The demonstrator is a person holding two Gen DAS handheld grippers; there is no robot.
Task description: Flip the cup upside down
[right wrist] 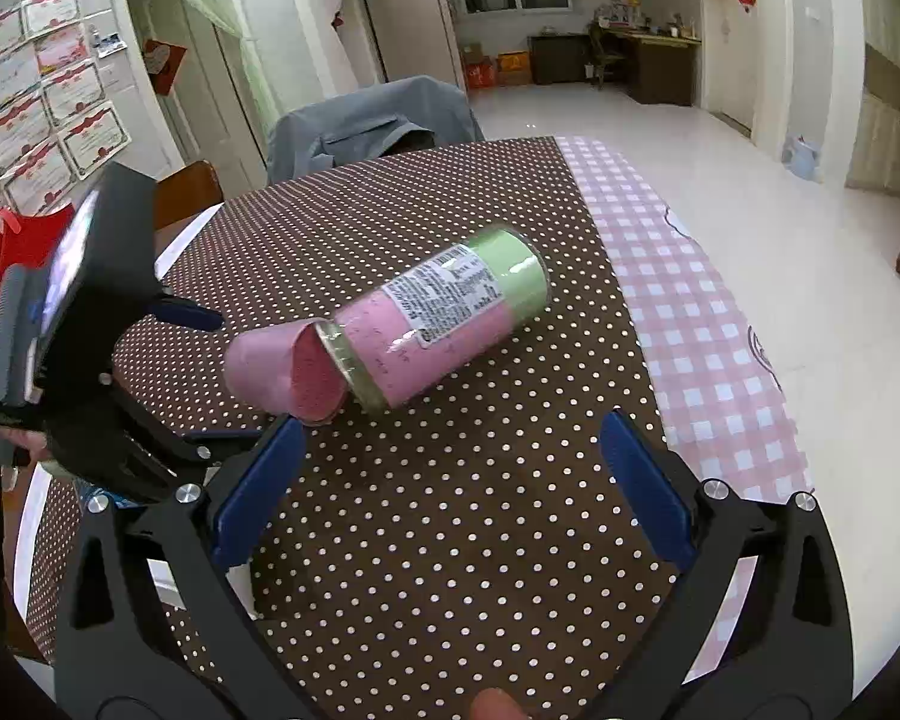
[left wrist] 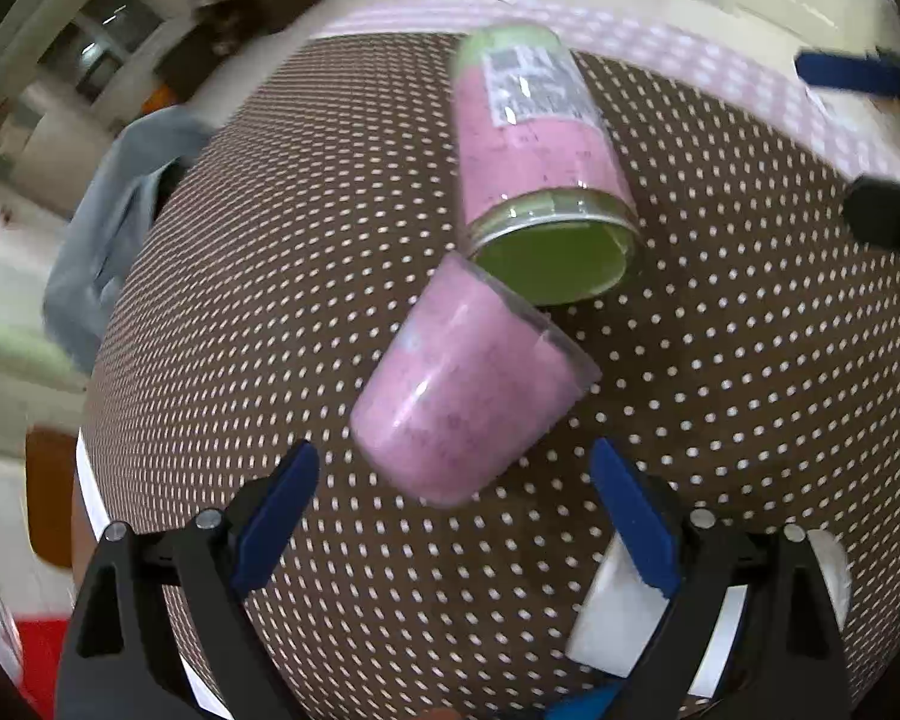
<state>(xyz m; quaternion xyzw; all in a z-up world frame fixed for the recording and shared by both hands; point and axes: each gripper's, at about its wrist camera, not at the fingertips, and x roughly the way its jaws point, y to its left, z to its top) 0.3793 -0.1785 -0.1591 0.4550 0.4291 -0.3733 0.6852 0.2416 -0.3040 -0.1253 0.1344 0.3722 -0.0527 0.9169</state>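
Left tool [left wrist: 453,468] and right tool [right wrist: 450,438] are held wide, nothing gripped. Just beyond, on the dotted worktop [right wrist: 450,540], a pink cup [left wrist: 462,396] is laid on its side, mouth touching a toppled pink-green jar [right wrist: 444,315]. Farther, a grey-draped chair [right wrist: 372,120].

Pink cup [left wrist: 465,387] on its side, tabletop

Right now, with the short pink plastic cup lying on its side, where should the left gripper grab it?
Across the mid-wall of the short pink plastic cup, coming from its closed-base end. It lies on the dotted tablecloth with its base toward the open left gripper; its rim abuts the tall pink-and-green jar, crowding that end.
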